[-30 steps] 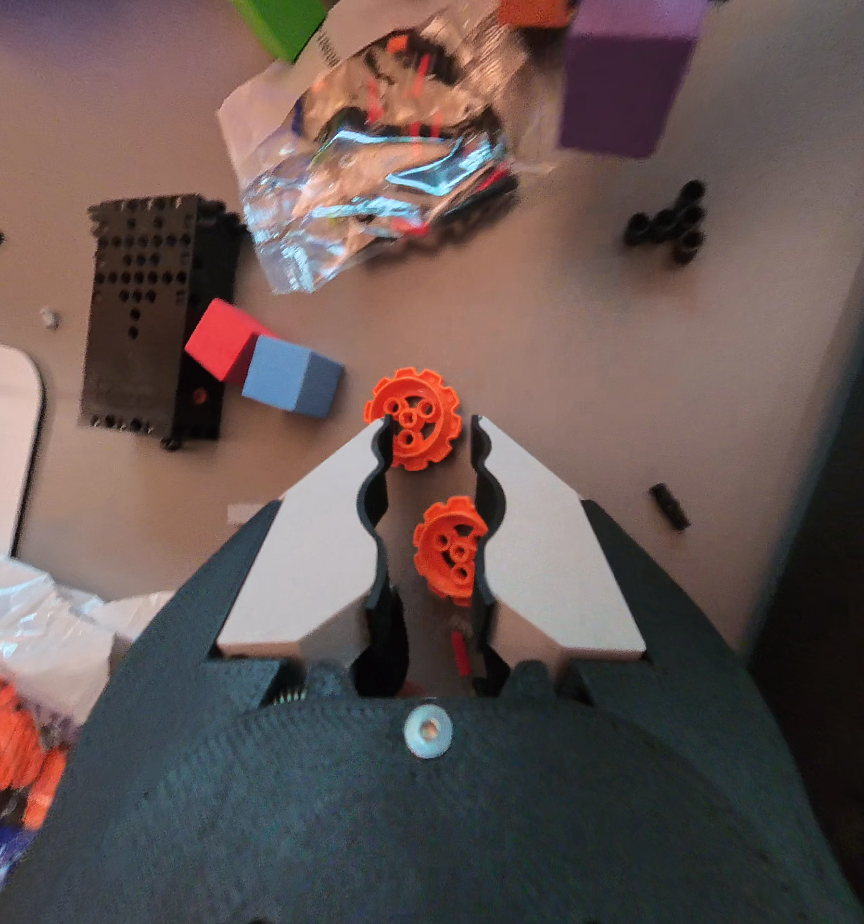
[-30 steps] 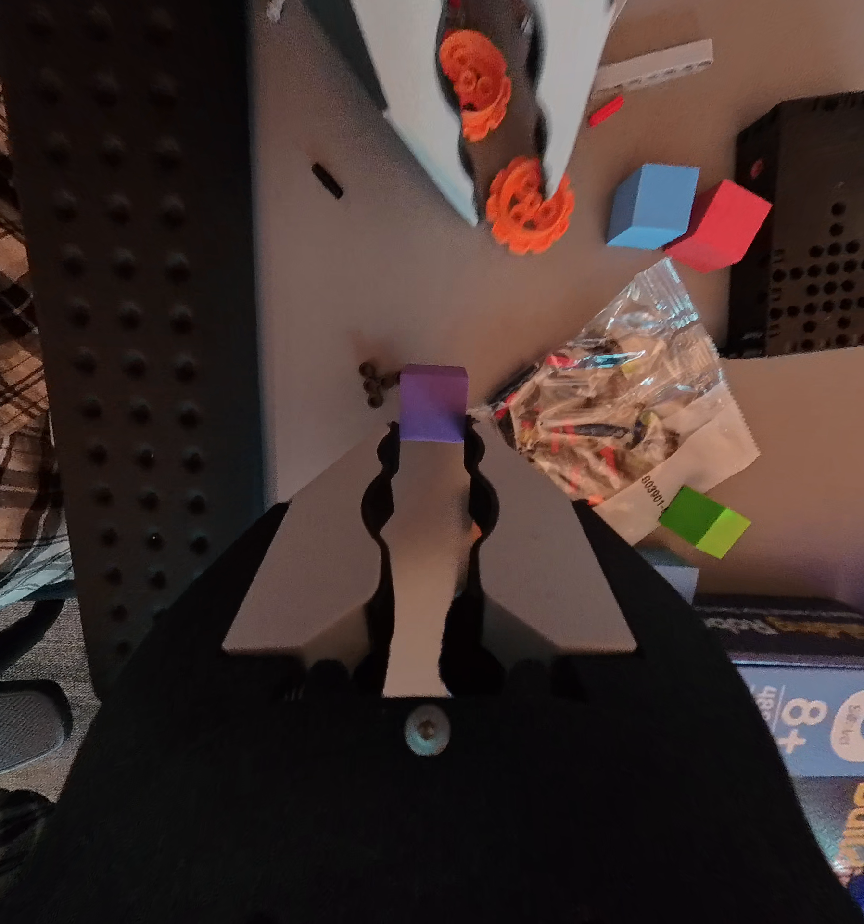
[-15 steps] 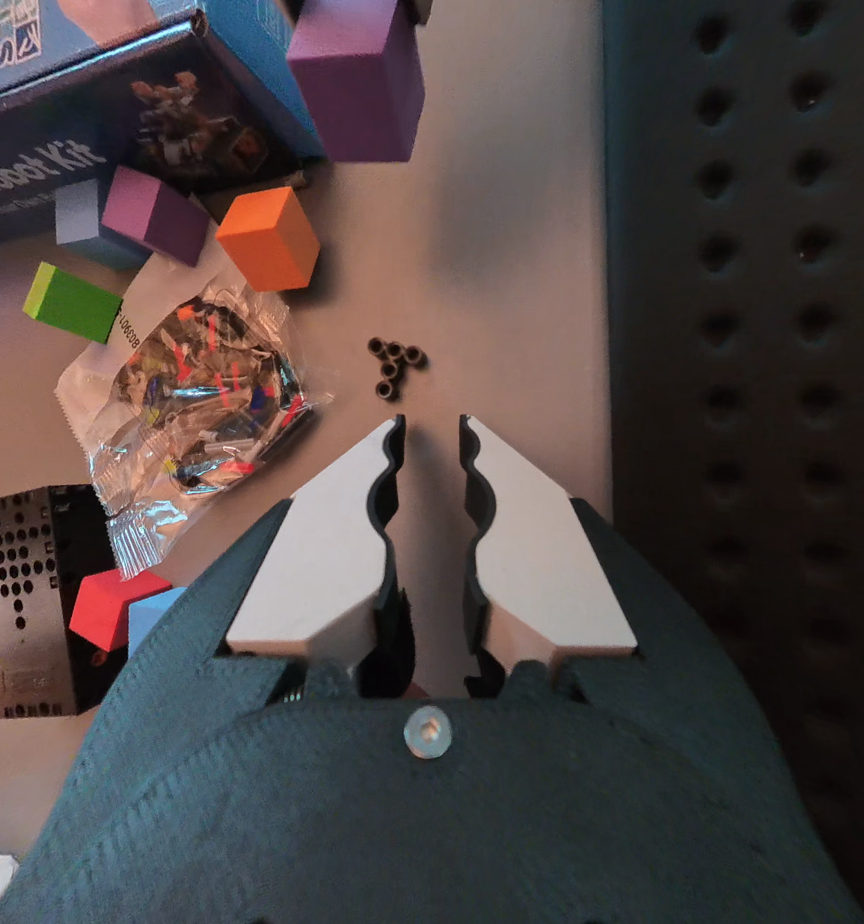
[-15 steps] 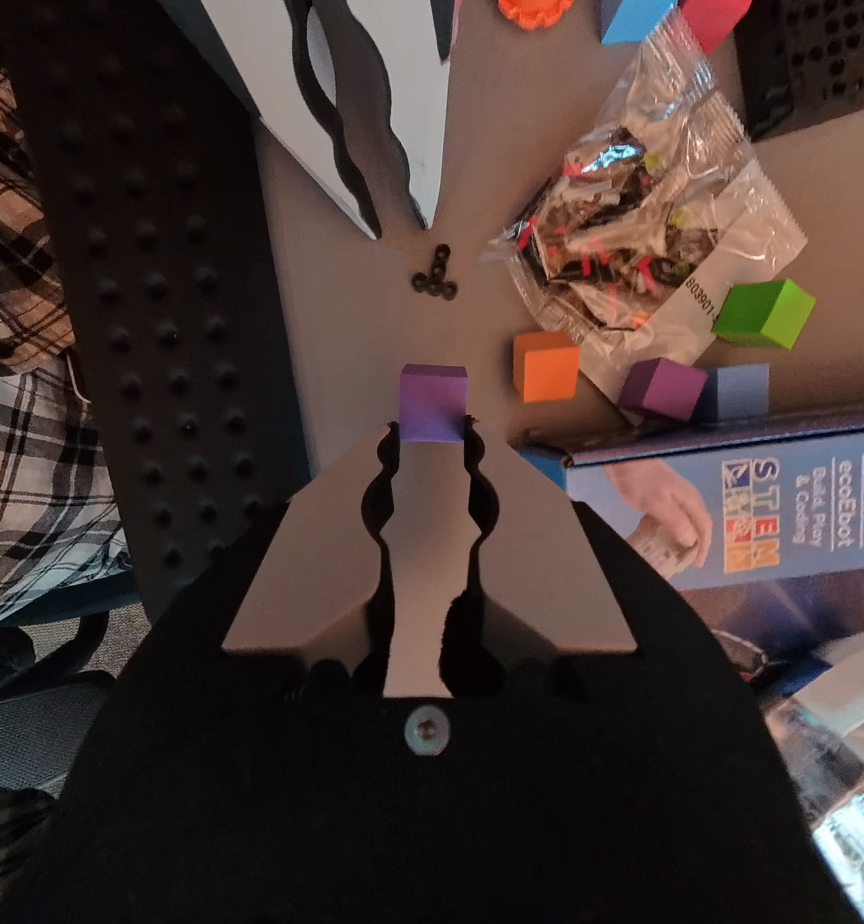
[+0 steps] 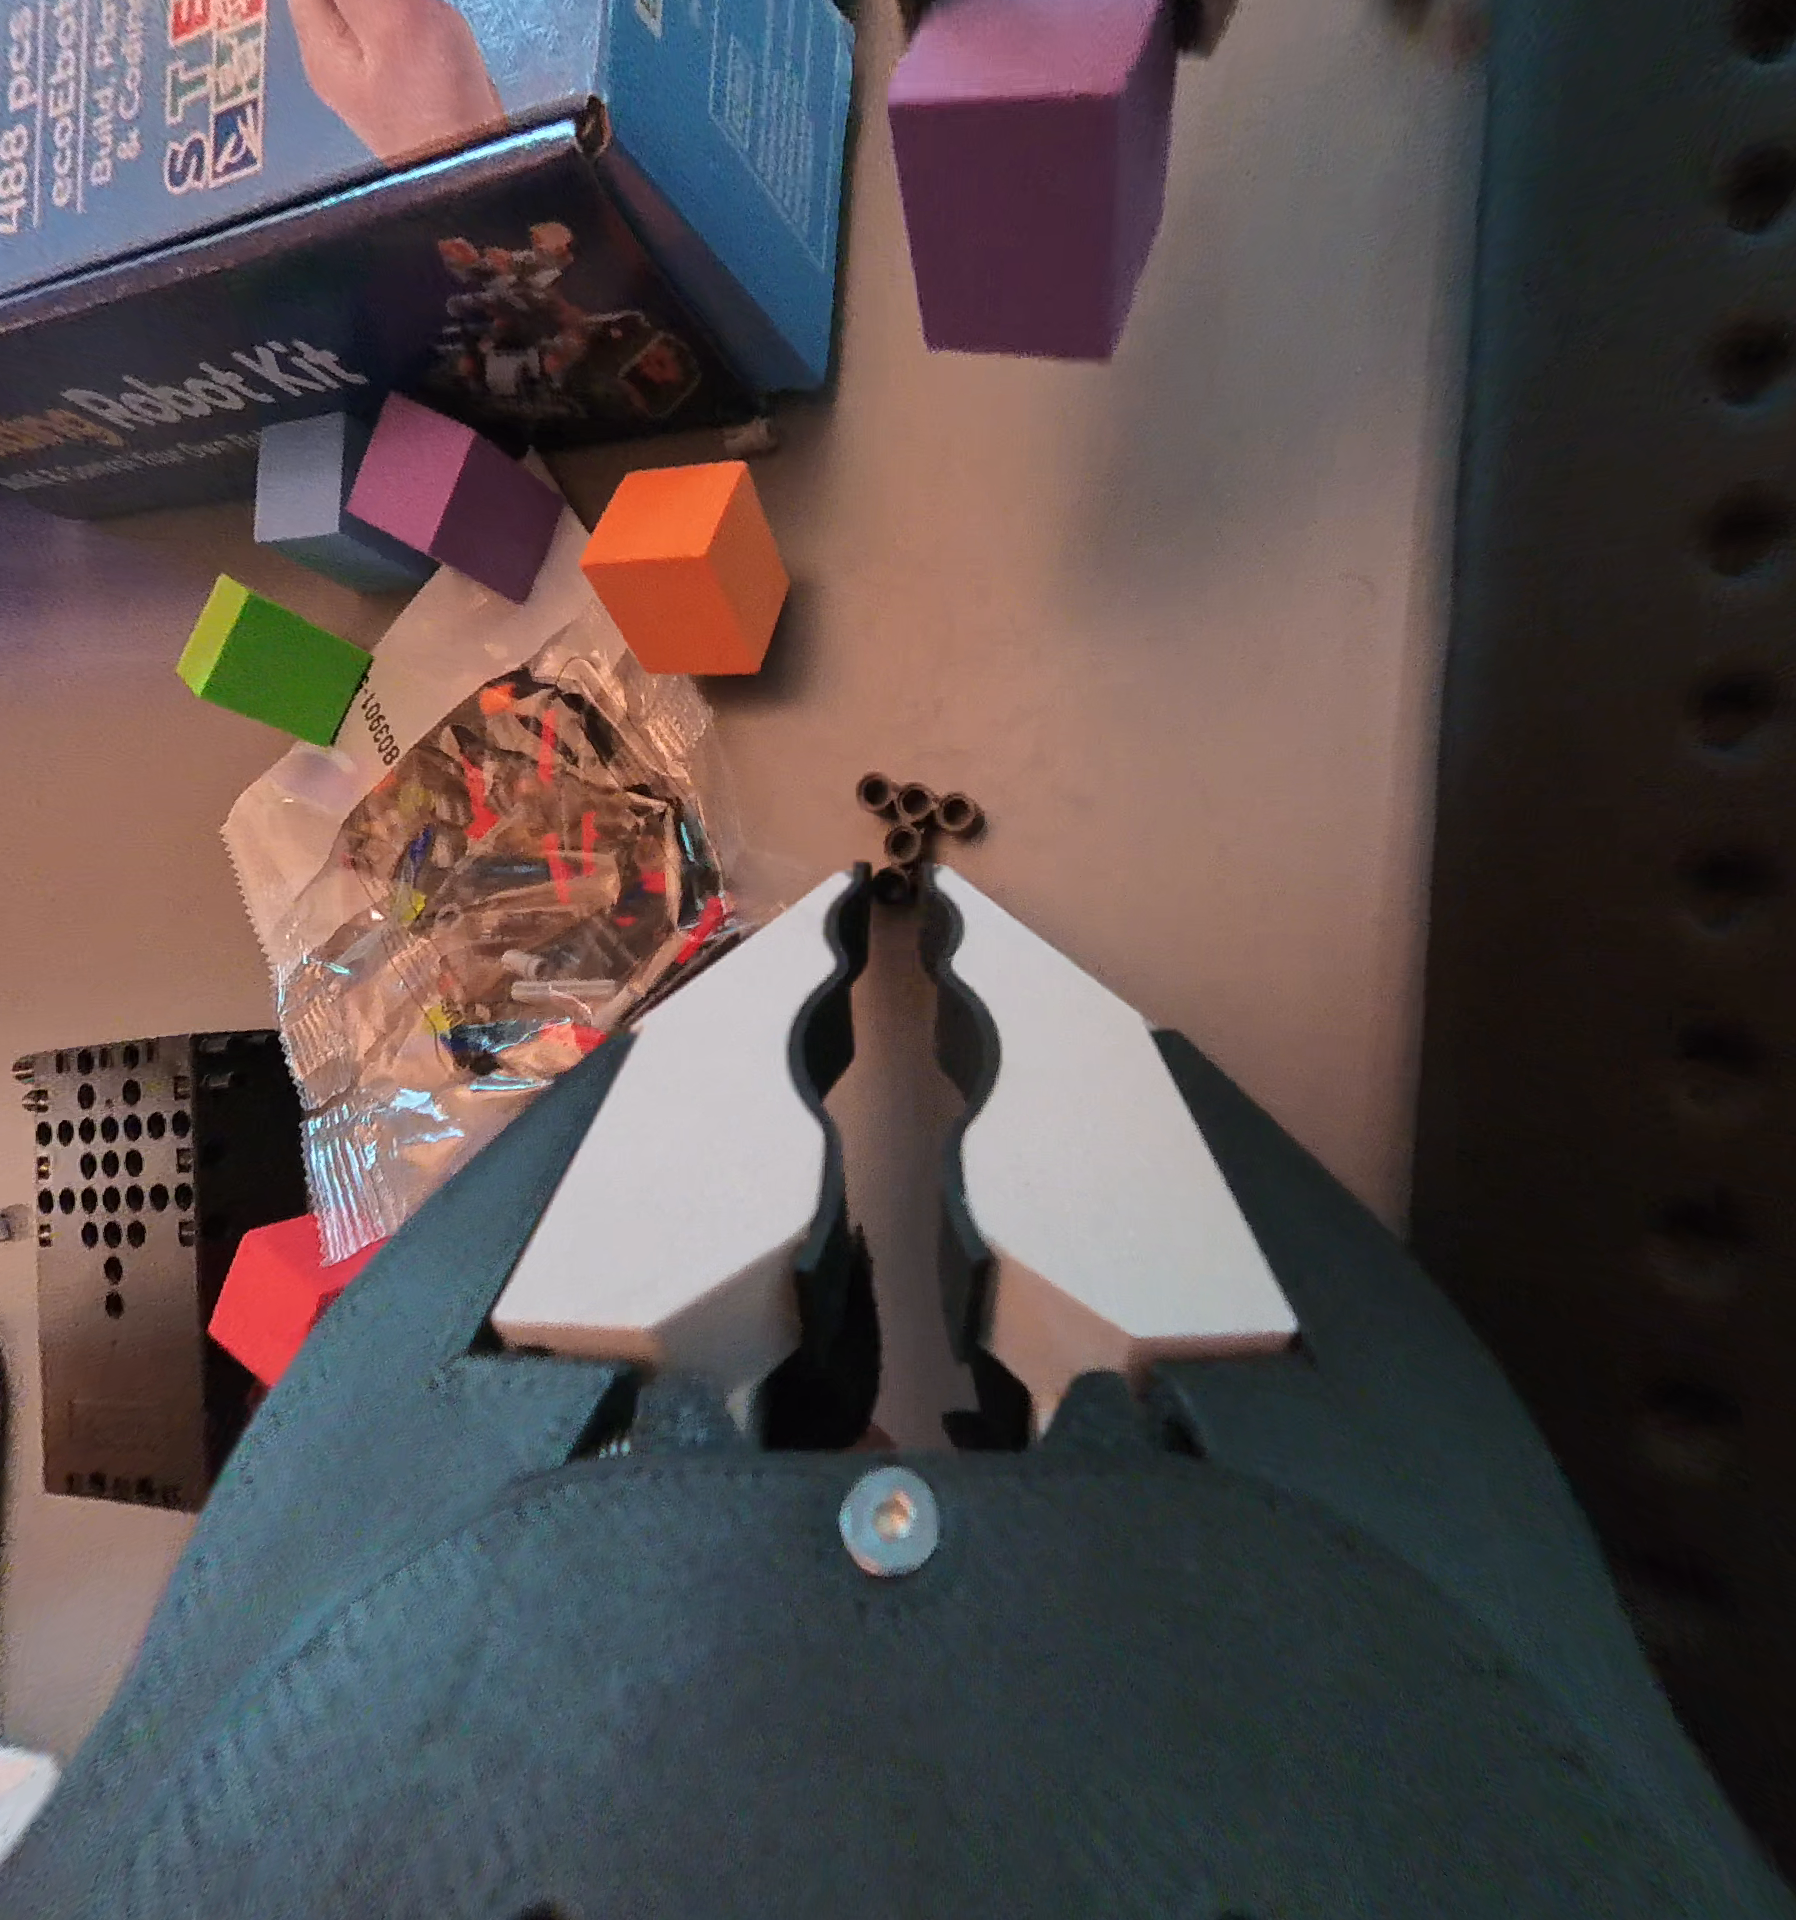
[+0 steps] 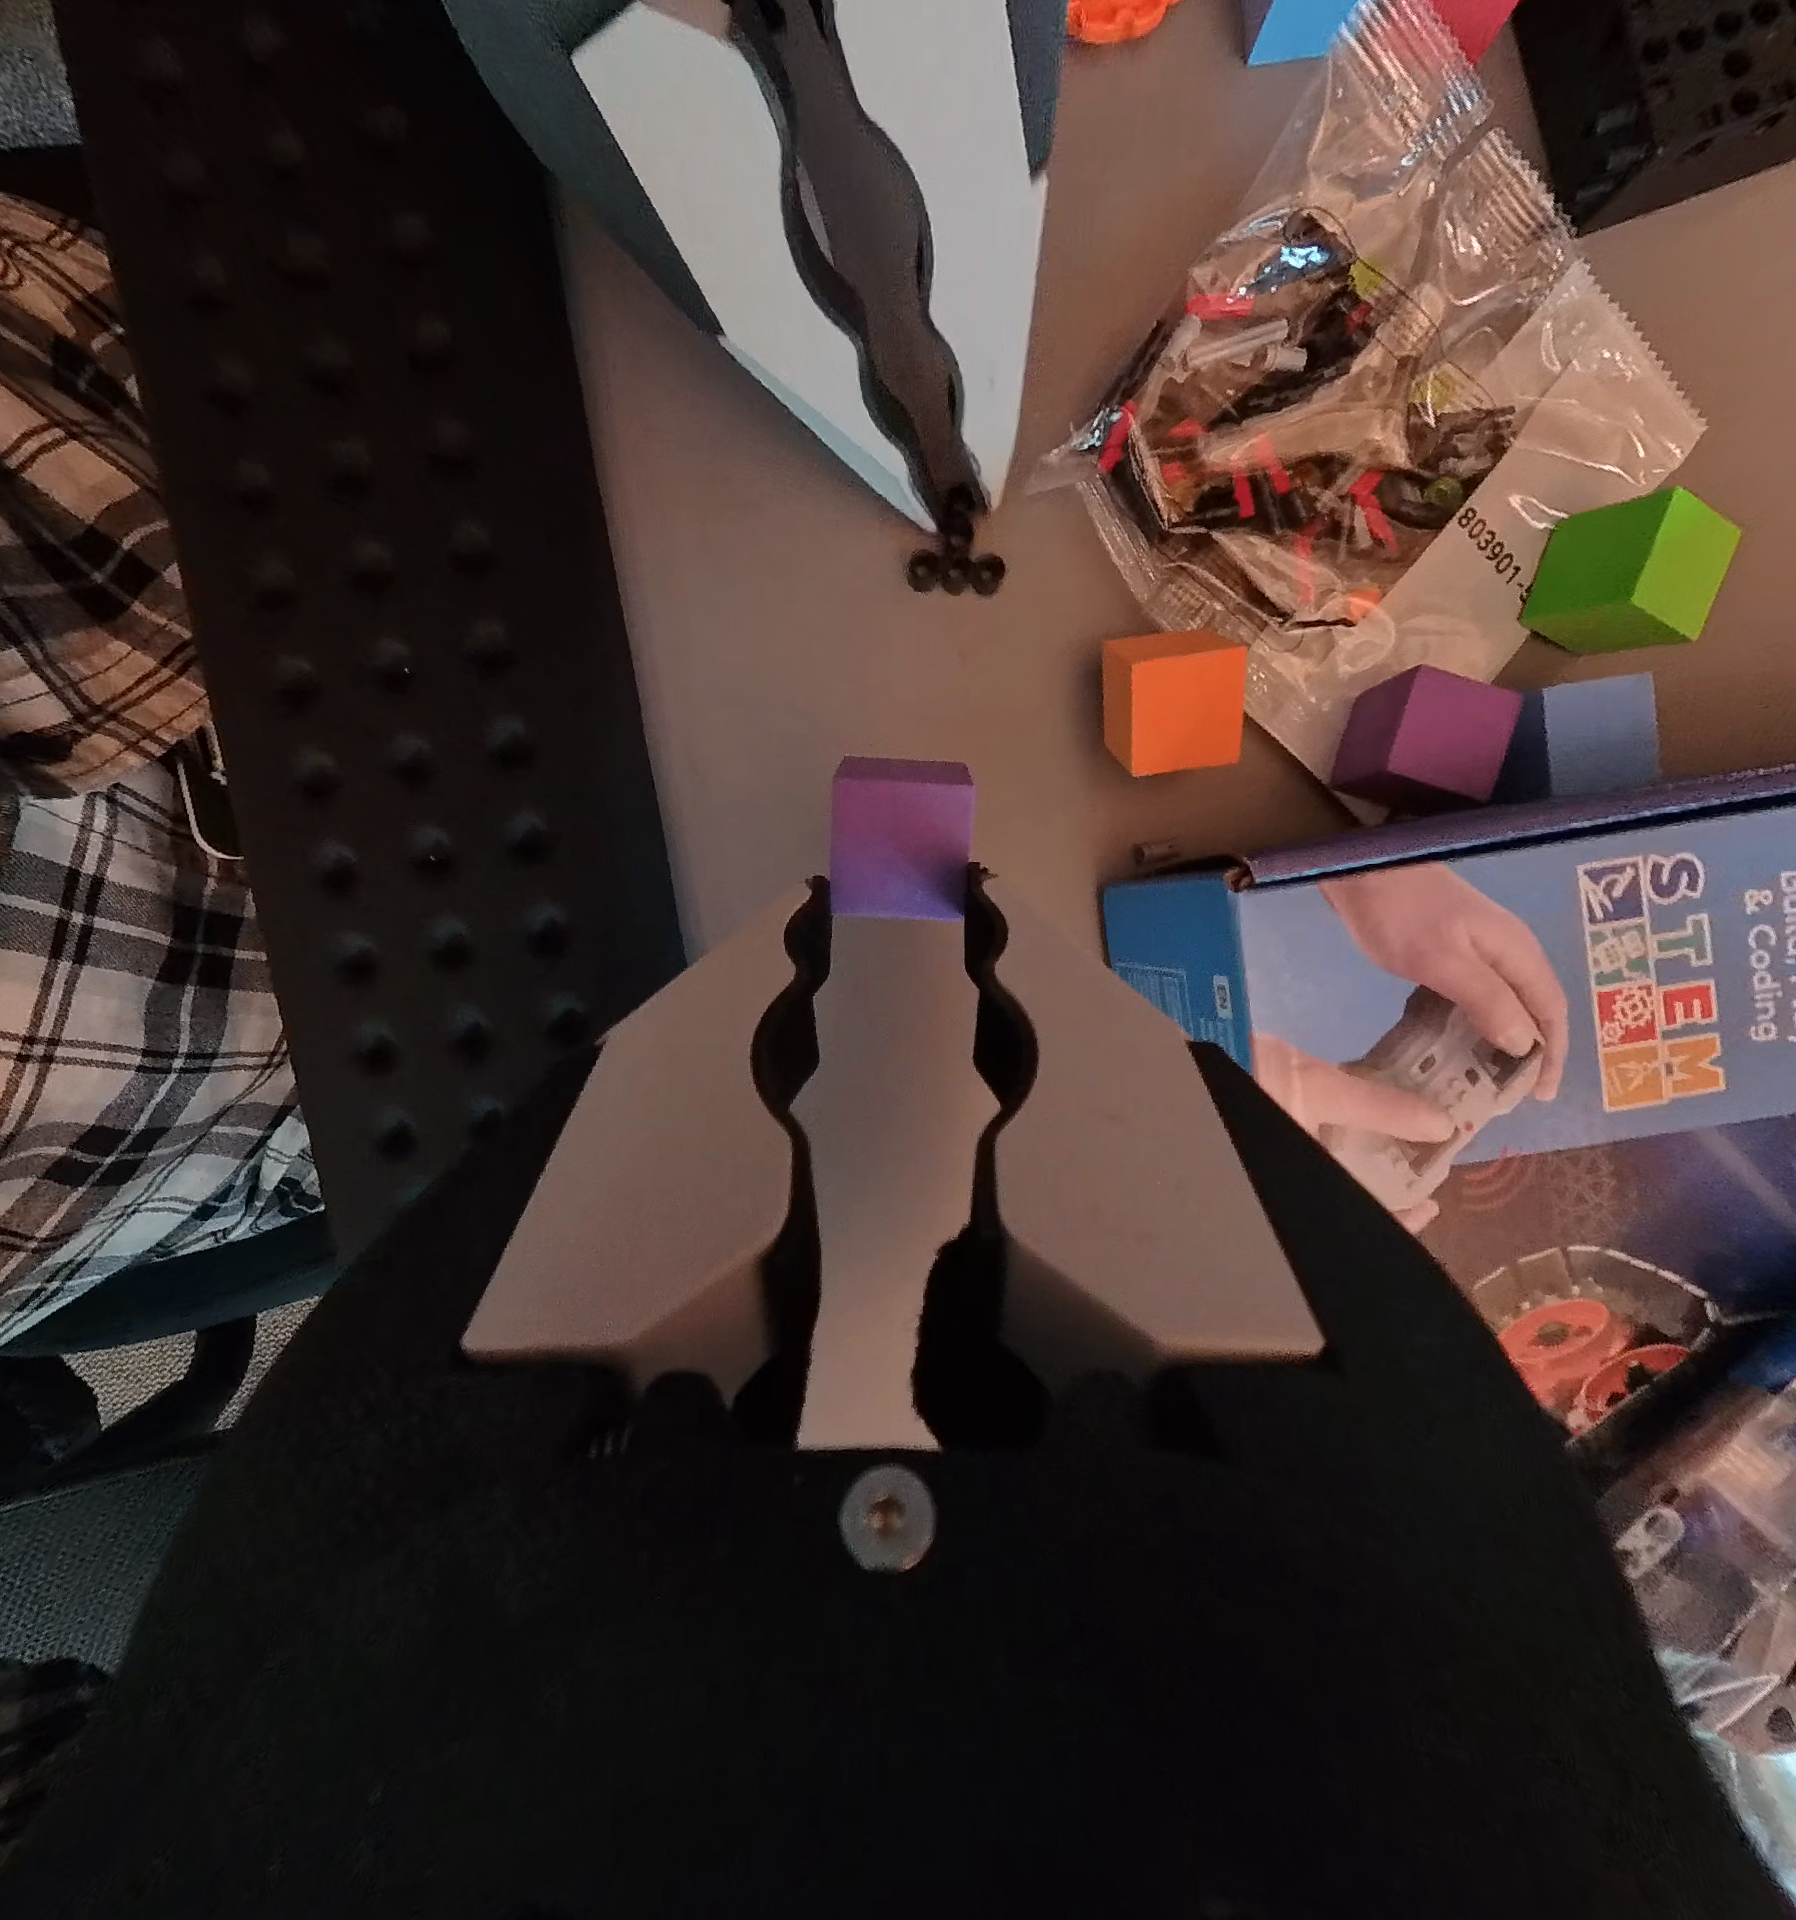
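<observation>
Purple cube point(image 6: 901, 837) sits clenched in the right tongs point(image 6: 899, 883) above the tabletop point(image 6: 769, 665). Left tongs point(image 5: 894, 883), narrowly parted, apparently touch the black connector cluster point(image 5: 915, 821); closing off-centre could scatter it.

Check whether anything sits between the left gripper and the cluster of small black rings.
Nothing visible does. The left gripper straddles the nearest ring of the black ring cluster; the clear parts bag lies off to one side, not between them.
</observation>
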`<state>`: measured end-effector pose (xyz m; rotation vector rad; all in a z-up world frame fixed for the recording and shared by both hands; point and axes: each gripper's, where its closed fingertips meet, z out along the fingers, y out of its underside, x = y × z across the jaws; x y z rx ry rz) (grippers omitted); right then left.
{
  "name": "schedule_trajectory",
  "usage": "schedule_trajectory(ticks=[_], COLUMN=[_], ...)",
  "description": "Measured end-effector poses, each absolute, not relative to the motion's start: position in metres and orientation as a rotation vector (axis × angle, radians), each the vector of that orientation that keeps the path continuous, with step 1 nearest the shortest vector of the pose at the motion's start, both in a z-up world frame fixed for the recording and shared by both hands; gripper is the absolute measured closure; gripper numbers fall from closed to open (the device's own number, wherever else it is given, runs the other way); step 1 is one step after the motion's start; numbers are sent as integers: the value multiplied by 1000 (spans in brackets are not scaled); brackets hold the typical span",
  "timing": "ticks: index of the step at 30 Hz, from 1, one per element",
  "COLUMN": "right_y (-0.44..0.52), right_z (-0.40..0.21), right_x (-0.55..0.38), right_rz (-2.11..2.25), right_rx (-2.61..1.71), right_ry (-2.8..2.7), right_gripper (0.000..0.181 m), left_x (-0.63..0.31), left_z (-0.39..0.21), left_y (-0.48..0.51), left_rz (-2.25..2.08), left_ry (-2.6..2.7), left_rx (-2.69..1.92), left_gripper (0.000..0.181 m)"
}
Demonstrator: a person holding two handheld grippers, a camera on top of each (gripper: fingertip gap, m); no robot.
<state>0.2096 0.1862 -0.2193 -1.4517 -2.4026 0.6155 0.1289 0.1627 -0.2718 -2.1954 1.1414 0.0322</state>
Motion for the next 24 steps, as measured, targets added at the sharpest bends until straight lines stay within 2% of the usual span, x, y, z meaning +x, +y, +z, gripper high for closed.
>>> schedule_trajectory(ticks=[7,12,18,24], right_y=[177,176,185,194], right_z=[-215,-207,-196,-190], right_x=[191,180,164,149], right_rz=[632,631,623,630], right_rx=[-1398,-1371,-1365,-1364], right_ry=[-2422,-2418,-2395,-2385], right_gripper=[157,157,157,157], left_x=[111,73,7,-37], left_z=[-267,-240,-202,-210], left_y=[153,151,189,229], left_rz=[119,149,240,171], left_ry=[1098,962,825,737], left_rx=[-2202,-2198,-2197,-2243], left_gripper=[175,175,175,176])
